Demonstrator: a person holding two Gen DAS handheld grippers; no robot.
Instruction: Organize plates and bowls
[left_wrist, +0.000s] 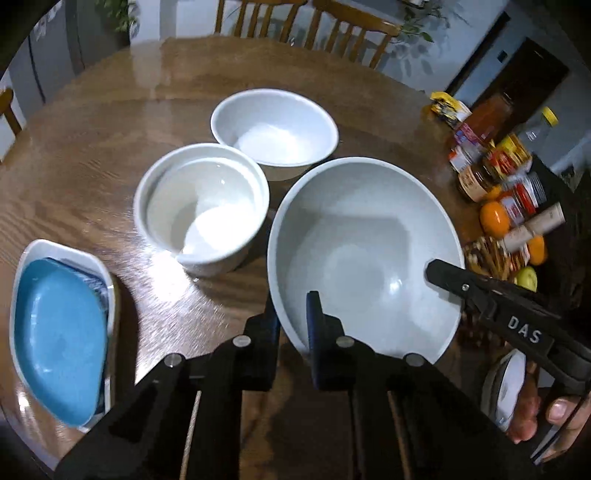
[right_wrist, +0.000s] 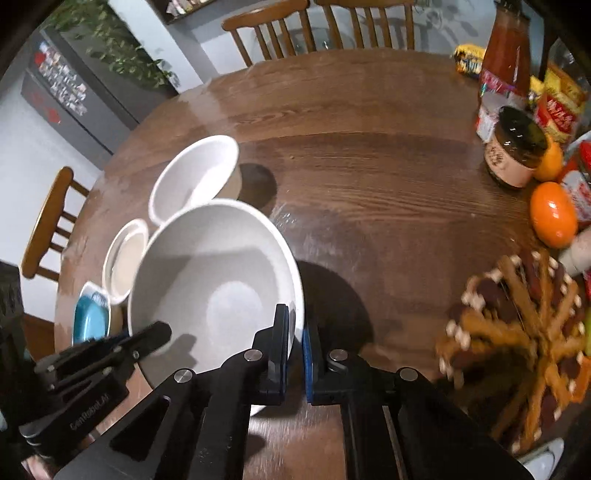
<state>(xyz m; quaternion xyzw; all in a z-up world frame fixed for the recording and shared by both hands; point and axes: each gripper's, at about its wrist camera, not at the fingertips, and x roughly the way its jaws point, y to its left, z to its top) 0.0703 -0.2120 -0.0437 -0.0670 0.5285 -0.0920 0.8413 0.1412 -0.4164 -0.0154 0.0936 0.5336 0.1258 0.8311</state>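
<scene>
On the bench (left_wrist: 110, 122), the large bowl (left_wrist: 365, 254) sits pinched at opposite near rims: left tool (left_wrist: 291, 325) on its left edge, right tool (right_wrist: 295, 332) on its right. Two smaller bowls lie just beyond, leftward.

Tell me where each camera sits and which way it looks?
Left wrist: on the left gripper, looking down at the table; its fingers clamp the big bowl's near rim; a hand shows.
Right wrist: on the right gripper, looking down too; it pinches the same bowl's rim.
Both share: the big bowl, two smaller bowls, the blue dish, and each other's gripper.
</scene>
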